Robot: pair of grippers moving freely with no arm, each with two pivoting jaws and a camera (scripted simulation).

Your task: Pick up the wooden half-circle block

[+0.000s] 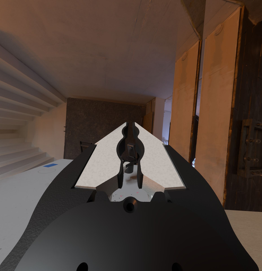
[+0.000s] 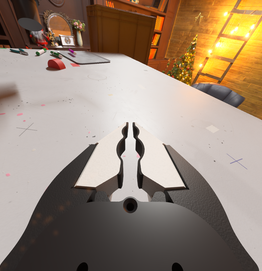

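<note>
The half-circle block [image 2: 56, 64] is red and lies on its flat side at the far left of the white table [image 2: 156, 102], seen only in the right wrist view. My right gripper [image 2: 130, 123] is shut and empty, low over the table's middle, well short of the block and to its right. My left gripper [image 1: 130, 123] is shut and empty, held level above the table [image 1: 24, 190]. A dark gripper-like shape [image 1: 131, 152] shows far off through the gap between its fingers. The block is not in the left wrist view.
Behind the block lie a grey mat [image 2: 84, 57], a purple marker [image 2: 72, 51], two green-and-white markers [image 2: 56, 54] and teal pliers [image 2: 19, 51]. A red patch [image 2: 75, 64] is beside the block. The table edge runs along the right, with a blue chair [image 2: 219, 93] beyond.
</note>
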